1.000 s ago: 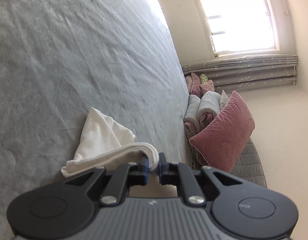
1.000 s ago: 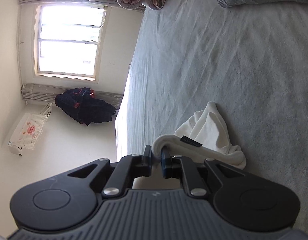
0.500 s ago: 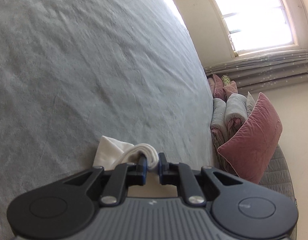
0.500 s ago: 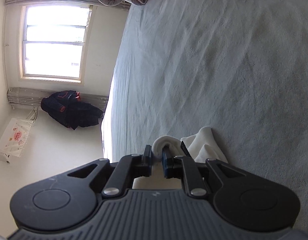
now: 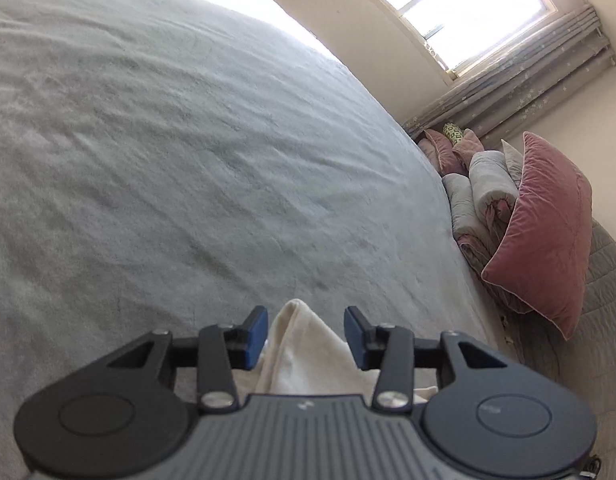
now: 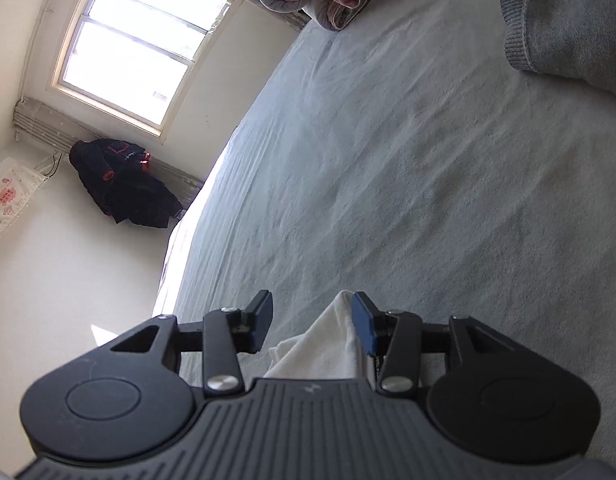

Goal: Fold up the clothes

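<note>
Both grippers low over the bed (image 5: 188, 152). White garment (image 5: 304, 348) lies on the bed, bunched directly under the grippers. Left gripper (image 5: 306, 334): jaws just opened, now moderately wide, cloth peak sits between them, pads not pressing it. Right gripper (image 6: 311, 320): jaws also just opened to a similar gap, cloth (image 6: 327, 344) rests against the right-hand pad, left pad clear. Pink pillow (image 5: 543, 232) at the bed's far edge; grey knit (image 6: 563, 24) further up the bed.
</note>
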Action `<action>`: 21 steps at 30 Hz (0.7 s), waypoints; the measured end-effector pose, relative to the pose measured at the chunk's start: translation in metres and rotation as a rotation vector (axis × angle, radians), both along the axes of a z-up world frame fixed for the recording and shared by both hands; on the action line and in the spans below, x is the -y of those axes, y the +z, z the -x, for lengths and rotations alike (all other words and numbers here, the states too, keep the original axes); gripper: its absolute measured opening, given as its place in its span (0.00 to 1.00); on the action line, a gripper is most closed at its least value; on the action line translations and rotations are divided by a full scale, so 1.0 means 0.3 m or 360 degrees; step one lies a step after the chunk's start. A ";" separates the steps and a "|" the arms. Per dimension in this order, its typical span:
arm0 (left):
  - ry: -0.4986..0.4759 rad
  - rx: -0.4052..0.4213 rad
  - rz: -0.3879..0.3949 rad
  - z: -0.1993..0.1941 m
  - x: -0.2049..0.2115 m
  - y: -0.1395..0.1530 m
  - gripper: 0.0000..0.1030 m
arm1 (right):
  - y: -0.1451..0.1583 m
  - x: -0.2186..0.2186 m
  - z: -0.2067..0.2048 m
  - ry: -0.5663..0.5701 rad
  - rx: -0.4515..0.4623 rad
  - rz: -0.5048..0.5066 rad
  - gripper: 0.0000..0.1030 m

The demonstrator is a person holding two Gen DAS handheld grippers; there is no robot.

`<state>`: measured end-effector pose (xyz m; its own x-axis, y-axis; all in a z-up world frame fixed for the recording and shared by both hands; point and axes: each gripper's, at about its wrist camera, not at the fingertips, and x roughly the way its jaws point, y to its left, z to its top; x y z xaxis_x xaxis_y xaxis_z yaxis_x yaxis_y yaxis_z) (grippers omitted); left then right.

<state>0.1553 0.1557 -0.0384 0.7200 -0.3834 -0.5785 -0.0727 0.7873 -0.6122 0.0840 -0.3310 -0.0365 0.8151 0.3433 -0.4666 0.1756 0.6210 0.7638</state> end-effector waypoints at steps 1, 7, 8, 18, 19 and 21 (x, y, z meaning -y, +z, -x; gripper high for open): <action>-0.0025 0.0020 -0.0059 -0.005 0.012 -0.005 0.42 | 0.003 -0.018 -0.003 0.0029 0.0002 0.0091 0.47; -0.0129 0.0109 -0.0271 -0.018 0.069 -0.033 0.39 | -0.016 -0.157 -0.026 0.0182 0.0007 0.0564 0.47; -0.0141 0.0120 -0.0289 -0.018 0.077 -0.038 0.38 | -0.022 -0.182 -0.034 0.0196 0.0015 0.0629 0.47; 0.0064 0.0427 -0.0550 0.091 0.148 -0.006 0.04 | 0.012 -0.311 -0.042 0.0088 0.0341 0.1136 0.13; 0.0083 0.0432 -0.0567 0.090 0.148 -0.003 0.04 | 0.020 -0.321 -0.057 0.0078 0.0363 0.1172 0.13; 0.0099 0.0401 -0.0601 0.075 0.147 -0.012 0.04 | 0.023 -0.330 -0.116 0.0089 0.0342 0.1209 0.13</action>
<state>0.1329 0.1116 -0.0420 0.8712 -0.1309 -0.4732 -0.0124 0.9576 -0.2877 0.1187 -0.2320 -0.0295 0.9050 0.0368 -0.4238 0.0257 0.9897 0.1407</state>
